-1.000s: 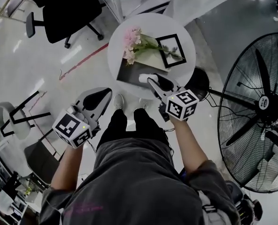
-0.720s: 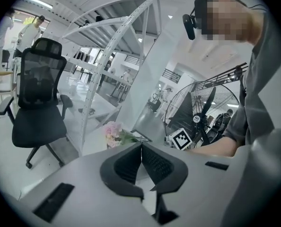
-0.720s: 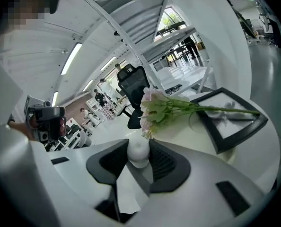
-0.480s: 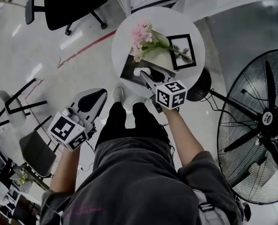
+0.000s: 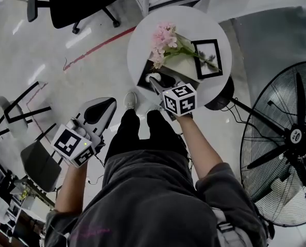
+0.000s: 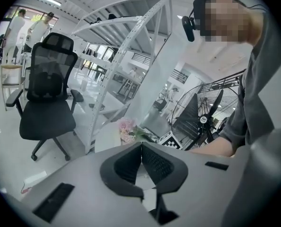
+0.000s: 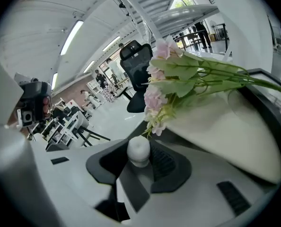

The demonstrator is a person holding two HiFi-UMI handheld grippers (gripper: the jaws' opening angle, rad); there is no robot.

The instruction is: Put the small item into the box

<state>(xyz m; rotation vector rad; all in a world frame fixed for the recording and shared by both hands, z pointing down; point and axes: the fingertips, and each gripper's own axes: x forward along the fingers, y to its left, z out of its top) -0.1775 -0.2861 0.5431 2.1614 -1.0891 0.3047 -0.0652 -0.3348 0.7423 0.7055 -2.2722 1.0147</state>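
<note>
While right gripper [image 5: 154,81] pinches the item [image 7: 138,150] by the box [image 5: 143,80], I judge placing is in hand; next I lower, then release. Left gripper [image 6: 142,148]: closed, empty.

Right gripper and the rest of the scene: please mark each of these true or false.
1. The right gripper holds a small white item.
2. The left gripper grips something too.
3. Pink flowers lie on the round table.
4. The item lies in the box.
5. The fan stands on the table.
1. True: the right gripper is shut on the item.
2. False: the left gripper has its jaws together with nothing between them.
3. True: the flowers lie on the table.
4. False: the item is between the right gripper's jaws, not in the box.
5. False: the fan stands on the floor beside the table.
</note>
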